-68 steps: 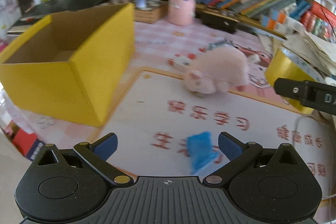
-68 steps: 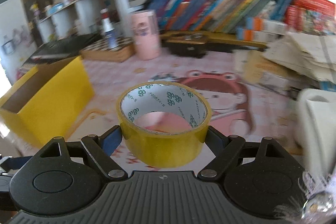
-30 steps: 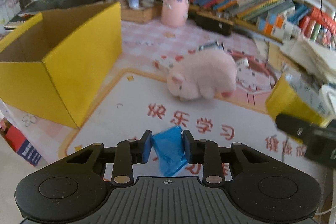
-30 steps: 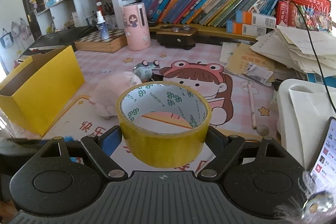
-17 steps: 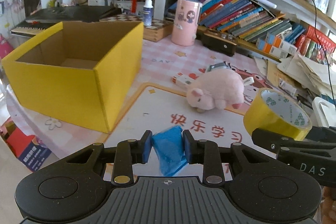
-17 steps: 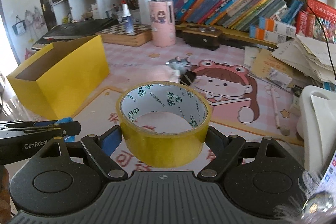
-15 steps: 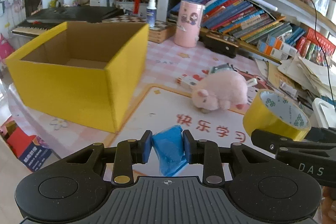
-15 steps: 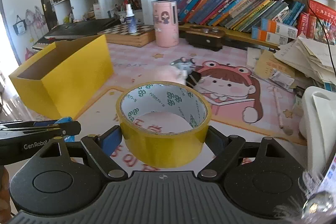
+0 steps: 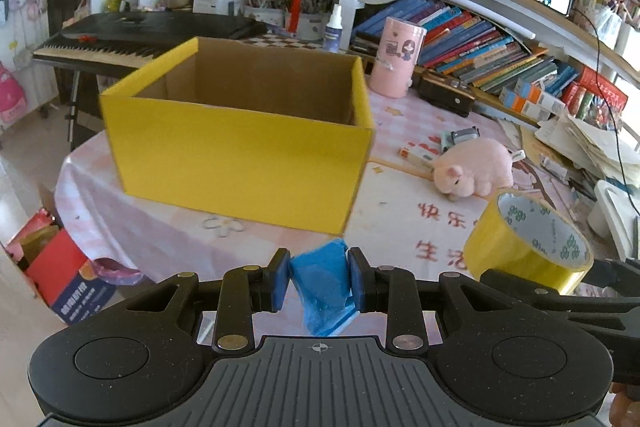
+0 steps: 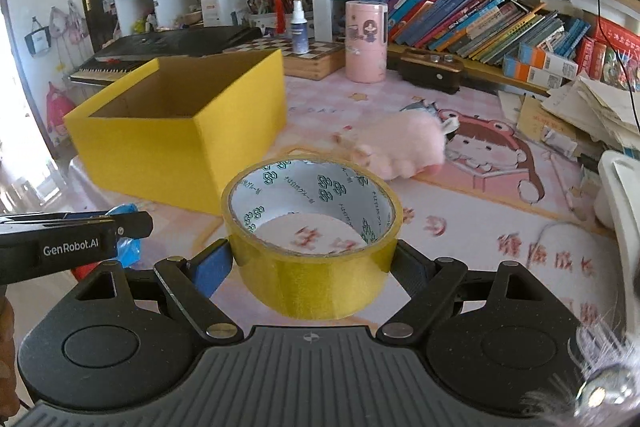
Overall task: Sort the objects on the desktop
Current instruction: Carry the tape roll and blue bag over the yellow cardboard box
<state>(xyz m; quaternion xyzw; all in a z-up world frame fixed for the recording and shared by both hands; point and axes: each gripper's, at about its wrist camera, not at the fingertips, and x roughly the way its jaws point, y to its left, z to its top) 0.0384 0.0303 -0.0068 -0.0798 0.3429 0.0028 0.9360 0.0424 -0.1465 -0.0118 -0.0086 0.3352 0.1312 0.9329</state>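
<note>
Two grippers carry desk clutter near a yellow box (image 9: pixel 240 151)

Left gripper (image 9: pixel 319 281) pinches a blue packet (image 9: pixel 324 287); right gripper (image 10: pixel 312 265) clamps a yellow tape roll (image 10: pixel 312 239). Pink plush pig (image 9: pixel 476 169) lies at two o'clock.

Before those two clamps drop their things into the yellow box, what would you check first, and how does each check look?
1. Left gripper grips the blue packet: ok, pads press both its sides.
2. Right gripper grips the yellow tape roll: ok, clamped on both sides, held off the table.
3. Yellow box open on top: ok, no lid or flaps over it.
4. Room inside the box: cannot tell, only the inner walls show, not the bottom.
5. Grippers over the opening: not ok, both are short of the box's near wall.
6. Pink plush toy clear of the way: ok, it lies on the mat beside the box.
</note>
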